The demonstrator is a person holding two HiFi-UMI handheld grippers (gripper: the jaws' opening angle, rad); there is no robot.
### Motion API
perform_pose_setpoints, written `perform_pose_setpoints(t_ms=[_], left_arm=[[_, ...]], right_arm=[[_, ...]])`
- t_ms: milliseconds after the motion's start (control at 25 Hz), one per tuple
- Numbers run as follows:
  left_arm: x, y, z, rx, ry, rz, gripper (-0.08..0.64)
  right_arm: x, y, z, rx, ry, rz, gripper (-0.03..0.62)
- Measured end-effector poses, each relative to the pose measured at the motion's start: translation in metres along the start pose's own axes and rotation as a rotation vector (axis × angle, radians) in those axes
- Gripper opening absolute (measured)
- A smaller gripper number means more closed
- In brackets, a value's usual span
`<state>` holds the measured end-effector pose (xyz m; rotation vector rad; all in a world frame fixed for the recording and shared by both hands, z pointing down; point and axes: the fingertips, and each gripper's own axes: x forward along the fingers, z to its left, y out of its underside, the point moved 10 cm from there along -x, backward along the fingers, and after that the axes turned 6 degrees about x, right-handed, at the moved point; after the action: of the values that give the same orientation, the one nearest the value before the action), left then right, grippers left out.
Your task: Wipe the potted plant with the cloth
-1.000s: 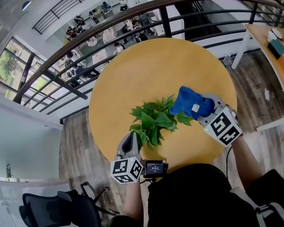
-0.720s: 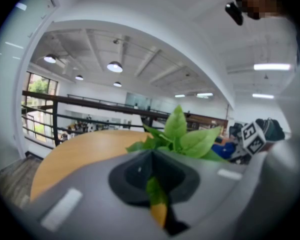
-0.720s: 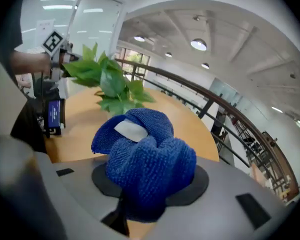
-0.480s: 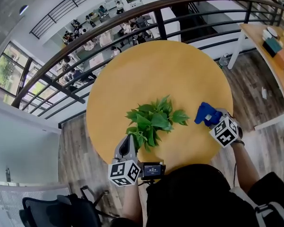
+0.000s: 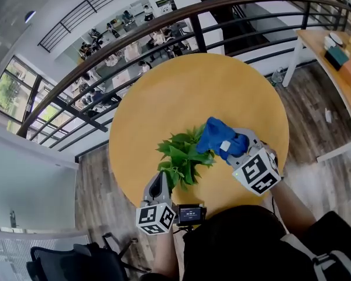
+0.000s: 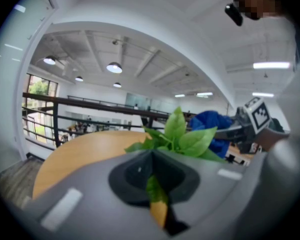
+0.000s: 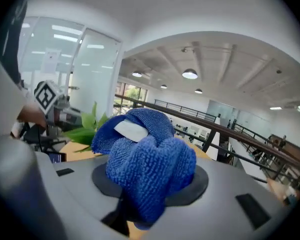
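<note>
Standing on the round wooden counter [image 5: 181, 92], between its middle and the person's edge, the potted plant [image 5: 184, 156] shows only green foliage; the pot is hidden beneath the leaves. The blue cloth [image 5: 218, 137], bunched up and bearing a white label [image 7: 131, 130], lies against the leaves on the plant's right side. The right claw [image 5: 231, 148] is closed on the cloth, which bulges out past both jaws. The left claw [image 5: 159, 179] sits at the plant's near-left edge, its jaws together and pinching one leaf [image 6: 152, 189]. Each claw carries a cube with square markers. Beyond the counter's far rim runs a dark curved railing [image 5: 134, 31], with a lower floor visible past it.
</note>
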<state>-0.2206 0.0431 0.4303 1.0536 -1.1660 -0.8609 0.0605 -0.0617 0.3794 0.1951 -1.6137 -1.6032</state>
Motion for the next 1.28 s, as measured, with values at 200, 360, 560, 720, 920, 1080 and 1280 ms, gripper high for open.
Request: perform_pose_setpoints(t_ms=[200, 360, 560, 720, 920, 1080, 1280], left_arm=[[0.000, 0.000, -0.001, 0.002, -0.002, 0.003, 0.000], [0.003, 0.002, 0.000, 0.000, -0.002, 0.007, 0.000], [0.008, 0.001, -0.005, 0.002, 0.009, 0.009, 0.000], [0.009, 0.000, -0.005, 0.007, 0.011, 0.009, 0.000], [0.008, 0.000, -0.005, 0.006, 0.016, 0.009, 0.000], [0.012, 0.000, -0.006, 0.005, 0.025, 0.006, 0.000], [0.012, 0.001, -0.006, 0.004, 0.022, 0.014, 0.000]], right_arm=[[0.016, 0.044, 0.036, -0.187, -0.039, 0.195, 0.173], [0.018, 0.068, 0.044, -0.321, -0.031, 0.281, 0.173], [0.030, 0.089, 0.062, -0.584, -0.029, 0.365, 0.173], [0.022, 0.080, 0.057, -0.483, -0.066, 0.283, 0.173], [-0.023, 0.012, 0.037, -0.259, -0.088, 0.049, 0.173], [-0.037, -0.021, 0.058, -0.243, -0.164, -0.069, 0.173], [-0.004, 0.015, 0.096, -0.332, -0.243, 0.063, 0.173]])
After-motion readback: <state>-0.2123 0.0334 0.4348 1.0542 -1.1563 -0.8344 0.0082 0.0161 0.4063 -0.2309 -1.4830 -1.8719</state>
